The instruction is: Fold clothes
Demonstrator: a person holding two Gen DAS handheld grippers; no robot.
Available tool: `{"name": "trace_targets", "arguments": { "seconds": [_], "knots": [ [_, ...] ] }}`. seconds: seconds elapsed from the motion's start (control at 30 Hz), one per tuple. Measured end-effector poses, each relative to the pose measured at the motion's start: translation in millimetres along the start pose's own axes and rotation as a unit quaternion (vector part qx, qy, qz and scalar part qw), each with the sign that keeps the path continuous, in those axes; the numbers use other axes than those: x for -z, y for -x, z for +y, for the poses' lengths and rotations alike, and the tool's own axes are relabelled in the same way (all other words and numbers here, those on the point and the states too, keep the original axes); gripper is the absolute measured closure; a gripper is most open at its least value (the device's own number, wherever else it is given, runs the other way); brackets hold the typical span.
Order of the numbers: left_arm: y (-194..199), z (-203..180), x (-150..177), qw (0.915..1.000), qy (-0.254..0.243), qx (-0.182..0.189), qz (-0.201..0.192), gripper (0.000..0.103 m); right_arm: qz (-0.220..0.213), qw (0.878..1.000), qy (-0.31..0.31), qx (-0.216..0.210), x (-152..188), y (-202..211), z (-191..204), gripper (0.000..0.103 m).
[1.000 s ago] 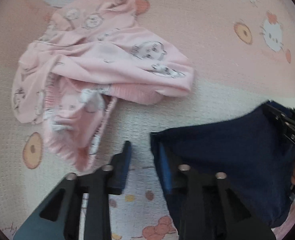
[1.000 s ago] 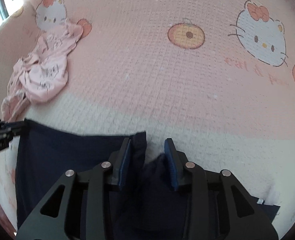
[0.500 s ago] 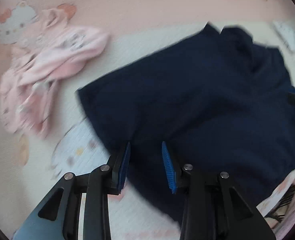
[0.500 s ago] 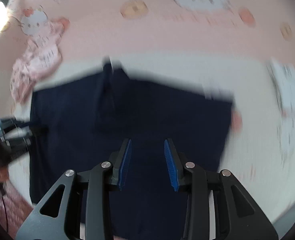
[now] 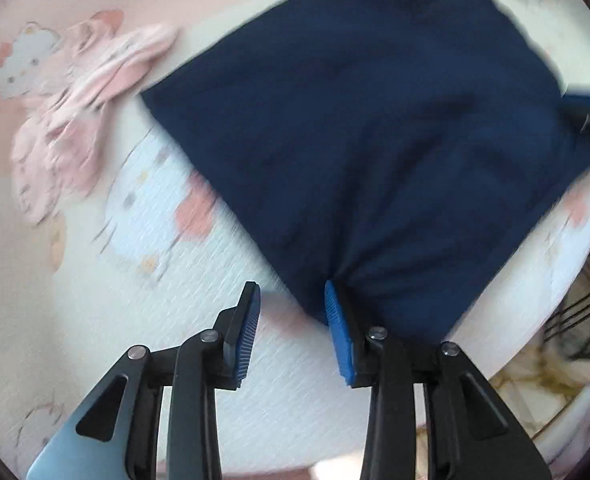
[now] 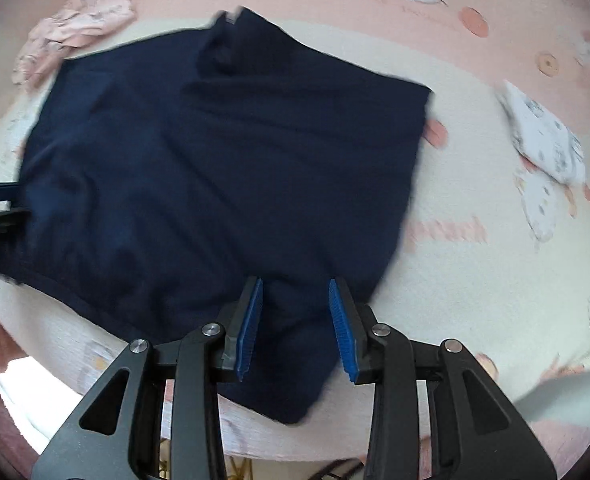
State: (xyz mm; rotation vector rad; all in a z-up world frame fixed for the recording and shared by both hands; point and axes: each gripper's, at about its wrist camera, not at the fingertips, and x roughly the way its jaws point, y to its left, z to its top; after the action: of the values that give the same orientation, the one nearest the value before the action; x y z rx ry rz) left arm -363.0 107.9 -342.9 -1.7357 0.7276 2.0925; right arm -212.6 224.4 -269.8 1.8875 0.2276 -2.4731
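1. Pink cartoon-cat bedspread (image 6: 475, 264) carries the dark navy cloth garment (image 6: 223, 168), now spread flat instead of dangling.
2. Left hand-held gripper (image 5: 291, 320) stands apart beside its corner, empty.
3. Right hand-held gripper (image 6: 295, 320) straddles the hem, pads apart, unclamped; folding can begin

I am looking down at a soft bed cover (image 6: 475, 280) with pink and cream bands and cartoon cats printed on it. A dark blue piece of clothing (image 6: 223, 168) is lying spread out flat on it. A crumpled pink piece of clothing (image 6: 83, 20) is lying just beside its far corner. A small white folded cloth (image 6: 543, 140) is sitting well apart on the other side.
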Motion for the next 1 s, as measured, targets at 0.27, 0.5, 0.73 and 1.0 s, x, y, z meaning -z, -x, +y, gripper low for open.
{"name": "trace_targets", "arguments": {
  "seconds": [0.27,0.5,0.73,1.0],
  "knots": [
    [20.2,-14.4,-10.0,0.9947,0.03,0.059,-0.08,0.066,-0.041,0.998,-0.039,-0.012,12.5,14.3,-32.7,0.064],
    [-4.7,-38.5,-9.8,0.9997,-0.011,-0.015,0.019,0.059,-0.02,1.0,-0.018,-0.017,20.1,2.0,-42.2,0.06],
    [6.5,-55.3,-28.4,0.9988,0.011,0.032,-0.036,0.059,-0.053,0.998,-0.006,-0.035,23.0,18.1,-47.5,0.059],
    [-10.7,-41.1,-20.5,0.9972,0.068,0.033,0.001,0.052,-0.008,0.999,-0.023,-0.041,8.2,4.7,-60.2,0.059]
  ]
}}
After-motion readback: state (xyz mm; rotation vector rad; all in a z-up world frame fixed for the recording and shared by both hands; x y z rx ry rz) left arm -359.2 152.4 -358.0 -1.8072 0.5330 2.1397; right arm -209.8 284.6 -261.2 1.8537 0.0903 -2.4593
